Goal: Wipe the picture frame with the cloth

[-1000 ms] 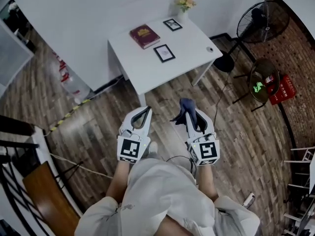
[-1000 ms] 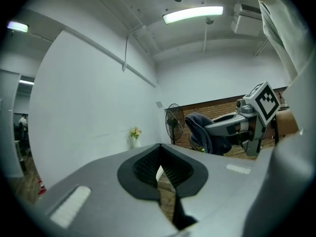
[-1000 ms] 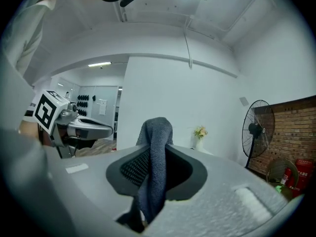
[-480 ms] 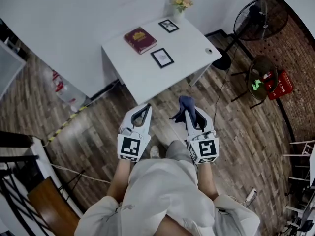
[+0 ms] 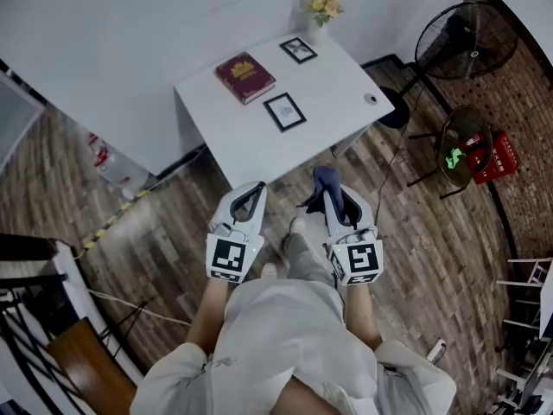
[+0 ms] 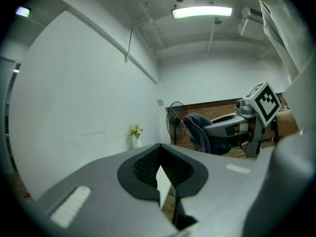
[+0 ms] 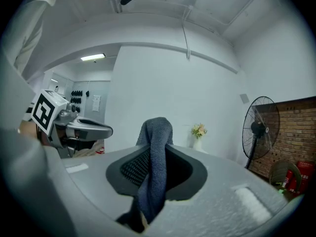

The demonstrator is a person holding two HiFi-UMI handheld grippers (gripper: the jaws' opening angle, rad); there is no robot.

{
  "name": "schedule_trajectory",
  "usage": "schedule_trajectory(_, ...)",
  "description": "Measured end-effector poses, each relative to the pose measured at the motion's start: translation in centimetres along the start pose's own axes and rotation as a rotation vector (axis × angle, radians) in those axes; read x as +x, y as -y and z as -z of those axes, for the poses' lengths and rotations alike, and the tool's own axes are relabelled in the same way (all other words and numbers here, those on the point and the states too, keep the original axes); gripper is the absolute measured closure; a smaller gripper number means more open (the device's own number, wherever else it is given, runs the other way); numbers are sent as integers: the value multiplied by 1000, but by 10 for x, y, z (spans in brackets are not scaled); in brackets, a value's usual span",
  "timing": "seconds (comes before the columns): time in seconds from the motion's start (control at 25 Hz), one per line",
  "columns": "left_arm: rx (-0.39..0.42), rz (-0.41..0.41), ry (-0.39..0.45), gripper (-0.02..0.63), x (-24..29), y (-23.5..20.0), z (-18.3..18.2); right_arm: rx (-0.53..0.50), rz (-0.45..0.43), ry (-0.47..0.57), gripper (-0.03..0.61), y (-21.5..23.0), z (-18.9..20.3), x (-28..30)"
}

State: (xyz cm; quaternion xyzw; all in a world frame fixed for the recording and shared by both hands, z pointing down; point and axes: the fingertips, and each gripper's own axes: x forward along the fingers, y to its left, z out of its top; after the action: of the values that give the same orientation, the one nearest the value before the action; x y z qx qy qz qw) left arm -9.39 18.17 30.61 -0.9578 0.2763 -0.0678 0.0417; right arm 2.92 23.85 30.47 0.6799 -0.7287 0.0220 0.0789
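- No legible writing anywhere: gold print on the cover of the red book [image 5: 245,77] too small to read, white lettering on the red box [image 5: 492,156] by the brick wall likewise.
- Black-and-white square marker on each gripper's cube, pattern only, no text.
- Picture frame [image 5: 284,111]: thin dark border, pale mount, small dark image in the centre; flat on the white desk [image 5: 337,85], near its middle, just beside the book and apart from it.
- Second frame [image 5: 297,50], same look, further back, near the vase of flowers [image 5: 321,9] at the far corner.
- Right hand-held gripper [image 5: 332,194]: jaws closed on the cloth [image 7: 154,172], a dark blue-grey towelling strip folded over the tips and hanging down between the pads.
- Left hand-held gripper [image 5: 256,190]: tips pressed together, nothing between them, only a slit of desk and floor behind the pads.
- Both held side by side over the wooden floor [image 5: 173,232], short of the desk's near edge, well apart from the picture frame.
- Standing fan [image 5: 471,41] off to the right of the desk.
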Motion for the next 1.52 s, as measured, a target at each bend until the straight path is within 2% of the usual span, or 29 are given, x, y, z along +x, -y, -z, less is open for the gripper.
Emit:
schedule_trajectory(0.64,12,-116,-25,594,127,-42,-23,2,-134,20,506,102,-17,110)
schedule_trajectory(0.92,-13,-190,-45,594,179,-58,-23,0,-209,2,506,141,-13,152)
schedule_trajectory(1.32,-59,-253,-100,594,208,-75,-4,8,-294,-27,506,155,-2,197)
schedule_trajectory(1.52,-68,-254,-112,594,214,-88,10,7,-306,-50,506,151,6,218)
